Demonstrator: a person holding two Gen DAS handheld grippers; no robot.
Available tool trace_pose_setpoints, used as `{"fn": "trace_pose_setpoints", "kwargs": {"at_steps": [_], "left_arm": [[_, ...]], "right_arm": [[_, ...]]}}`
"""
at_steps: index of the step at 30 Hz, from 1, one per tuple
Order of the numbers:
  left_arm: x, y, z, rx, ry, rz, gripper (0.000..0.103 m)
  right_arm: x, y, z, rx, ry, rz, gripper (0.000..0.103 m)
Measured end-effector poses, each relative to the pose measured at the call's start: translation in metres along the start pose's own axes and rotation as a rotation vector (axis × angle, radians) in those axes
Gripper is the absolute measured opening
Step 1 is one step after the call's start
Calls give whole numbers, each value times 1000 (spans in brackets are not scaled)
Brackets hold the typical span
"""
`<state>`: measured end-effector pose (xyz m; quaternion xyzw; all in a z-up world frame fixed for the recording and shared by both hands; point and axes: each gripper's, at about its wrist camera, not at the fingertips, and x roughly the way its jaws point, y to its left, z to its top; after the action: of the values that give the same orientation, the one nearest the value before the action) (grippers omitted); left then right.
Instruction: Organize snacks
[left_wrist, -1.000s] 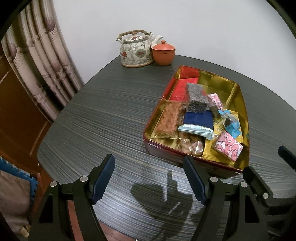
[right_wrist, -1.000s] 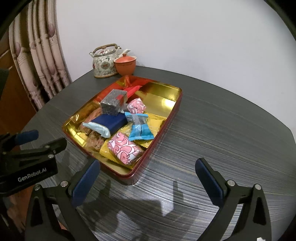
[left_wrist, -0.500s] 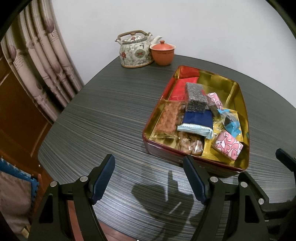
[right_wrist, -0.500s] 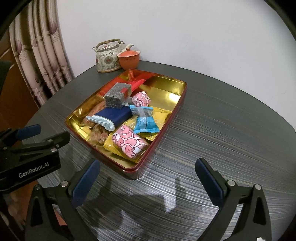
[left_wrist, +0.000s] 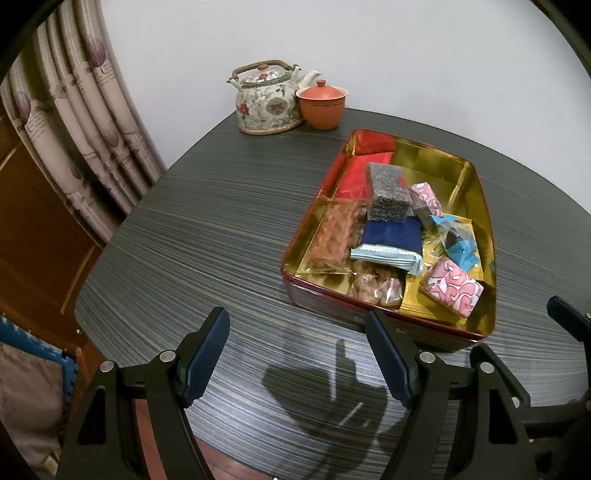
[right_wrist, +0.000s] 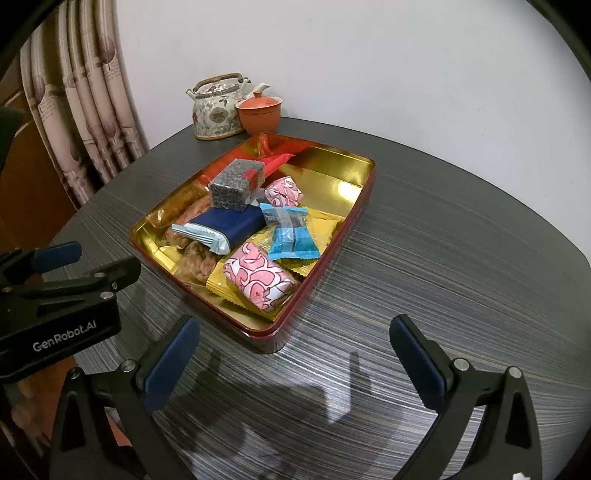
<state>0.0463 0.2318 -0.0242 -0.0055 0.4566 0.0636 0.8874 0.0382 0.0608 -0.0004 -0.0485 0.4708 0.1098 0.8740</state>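
White wall and a patterned beige curtain (left_wrist: 70, 122) back the dark striped round table (left_wrist: 207, 236) over which I hold both my tools. On it sits a rectangular red tin with a gold lining (right_wrist: 332, 177), its far right part bare, the rest heaped with snacks. Toward the far end lies a red foil packet (left_wrist: 354, 177), and a grey speckled bar in clear wrap (left_wrist: 388, 195) leans over it onto a navy blue bar with a pale blue crimped end (left_wrist: 391, 240). Along the tin's left wall lies a clear pack of orange-brown brittle (left_wrist: 336, 236), with a second clear bag of brownish pieces (left_wrist: 376, 286) near the front wall. Two pink-and-white swirl-wrapped sweets are here, one at the front right (right_wrist: 258, 278), one further back (right_wrist: 284, 192); between them a blue-and-clear wrapped dark sweet (right_wrist: 290, 232) rests on gold sachets (right_wrist: 321, 229). A floral ceramic teapot (left_wrist: 267, 99) and an orange lidded clay cup (left_wrist: 321, 105) stand touching by the wall. My left gripper (left_wrist: 295, 358) hovers with jaws apart, nothing between them, just short of the tin; my right gripper (right_wrist: 291, 369) likewise gapes wide and empty.
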Motion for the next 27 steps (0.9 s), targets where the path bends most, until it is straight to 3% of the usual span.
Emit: {"fn": "trace_pose_setpoints", "kwargs": {"at_steps": [27], "left_arm": [[0,-2,0,4,3,4,76]], "right_arm": [[3,3,-2,2,9,0,102]]}}
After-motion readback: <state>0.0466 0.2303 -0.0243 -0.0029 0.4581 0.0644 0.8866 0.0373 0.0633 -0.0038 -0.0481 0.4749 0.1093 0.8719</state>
